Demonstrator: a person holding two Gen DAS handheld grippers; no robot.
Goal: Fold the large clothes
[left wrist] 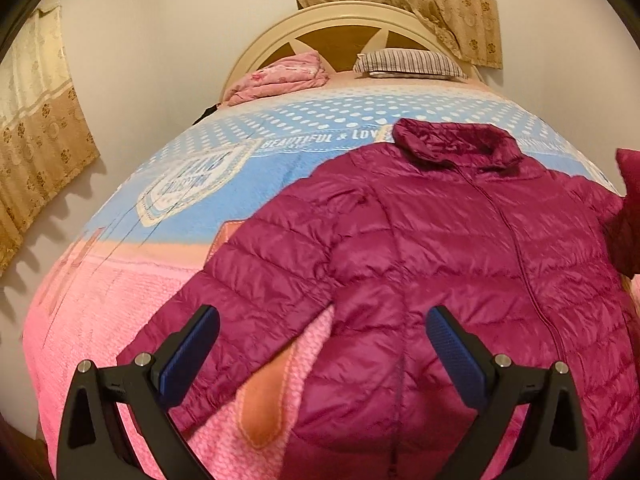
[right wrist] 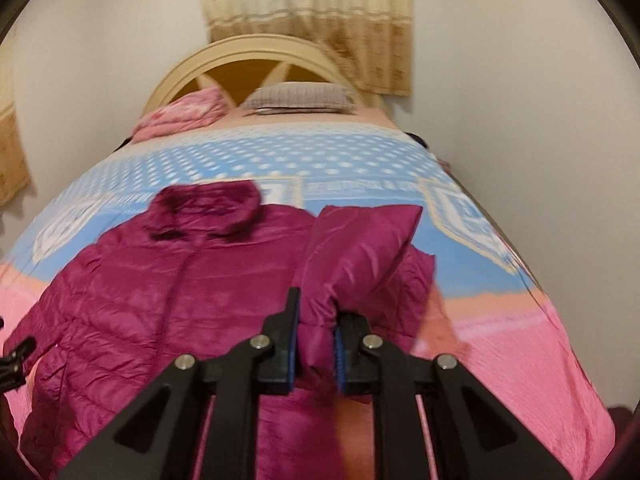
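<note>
Jacket [left wrist: 420,240] lies face up on the bed [left wrist: 120,300], collar toward the headboard. Left gripper [left wrist: 320,344] hangs wide apart over the flat left sleeve [left wrist: 240,300]. Right gripper [right wrist: 316,344] is clamped on the right sleeve [right wrist: 360,248], raised above the body, ready to cross leftward.

1. Warm, fairly dim indoor light gives both views a yellowish cast.
2. Curtain [left wrist: 40,152] hems throw soft scalloped shadows on the wall left of the left gripper [left wrist: 320,344].
3. The puffer jacket [left wrist: 440,248] shows mild sheen ahead of the fingers.
4. The right wrist view is motion-blurred throughout; the left is sharper.
5. Fisheye bending bulges the bed [right wrist: 540,360]; the corners go black.
</note>
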